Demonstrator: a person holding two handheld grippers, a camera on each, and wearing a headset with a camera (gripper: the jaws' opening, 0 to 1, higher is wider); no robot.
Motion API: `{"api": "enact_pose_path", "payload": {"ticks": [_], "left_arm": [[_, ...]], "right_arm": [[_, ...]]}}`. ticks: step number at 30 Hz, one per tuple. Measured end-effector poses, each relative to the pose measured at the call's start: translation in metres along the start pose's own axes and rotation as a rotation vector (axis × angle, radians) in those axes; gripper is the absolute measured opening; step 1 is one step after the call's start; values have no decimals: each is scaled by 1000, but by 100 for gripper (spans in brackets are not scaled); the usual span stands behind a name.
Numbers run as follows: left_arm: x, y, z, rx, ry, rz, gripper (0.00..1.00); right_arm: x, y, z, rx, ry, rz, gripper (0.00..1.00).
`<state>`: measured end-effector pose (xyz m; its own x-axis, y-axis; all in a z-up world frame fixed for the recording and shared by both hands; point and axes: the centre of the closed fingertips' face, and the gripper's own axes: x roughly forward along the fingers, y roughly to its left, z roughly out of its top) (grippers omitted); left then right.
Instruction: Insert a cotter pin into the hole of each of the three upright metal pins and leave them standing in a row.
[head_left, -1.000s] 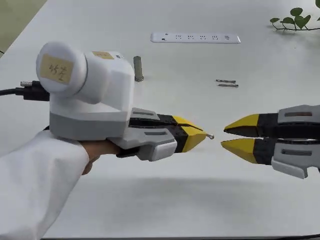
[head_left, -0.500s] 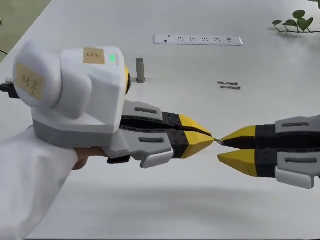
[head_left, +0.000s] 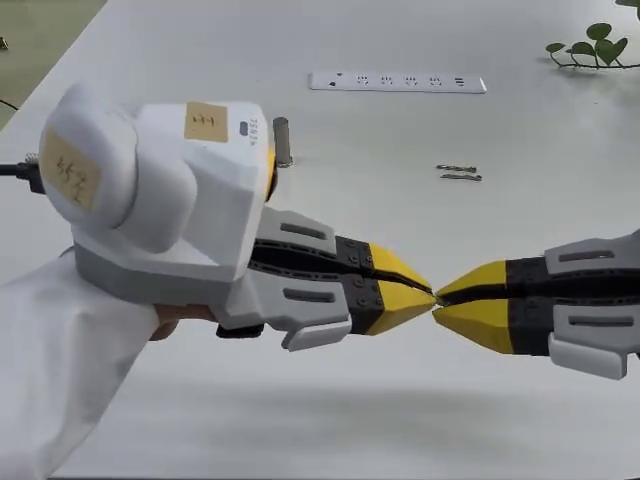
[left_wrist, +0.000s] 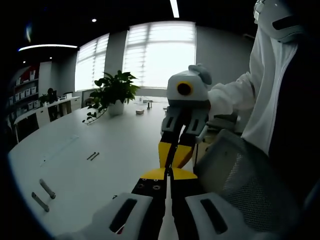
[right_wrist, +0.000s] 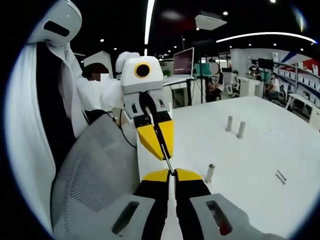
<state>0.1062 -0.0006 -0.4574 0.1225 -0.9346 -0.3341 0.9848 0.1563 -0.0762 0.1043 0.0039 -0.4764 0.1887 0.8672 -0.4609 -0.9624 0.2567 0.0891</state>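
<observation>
My left gripper, jaws clamped on a cotter pin, holds it level above the table, I judge to pass it across for a better grip. One upright metal pin stands behind, well apart. The cotter pin bridges both tips; my right gripper, nose to nose, is closed on its free end.

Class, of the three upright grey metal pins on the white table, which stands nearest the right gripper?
The lone grey metal pin just beyond the right gripper, which pinches a thin cotter pin; the other two pins stand paired farther back.
</observation>
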Motion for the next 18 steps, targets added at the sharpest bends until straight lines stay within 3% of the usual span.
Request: {"api": "enact_pose_path", "payload": {"ticks": [8, 14, 18], "left_arm": [[0, -3, -9, 52, 60, -24, 0], [1, -6, -13, 69, 77, -42, 0], [1, -8, -13, 49, 76, -52, 0]], "right_arm": [[-1, 4, -1, -23, 21, 17, 0], [-2, 7, -6, -55, 64, 39, 0], [-2, 9, -6, -49, 71, 50, 0]]}}
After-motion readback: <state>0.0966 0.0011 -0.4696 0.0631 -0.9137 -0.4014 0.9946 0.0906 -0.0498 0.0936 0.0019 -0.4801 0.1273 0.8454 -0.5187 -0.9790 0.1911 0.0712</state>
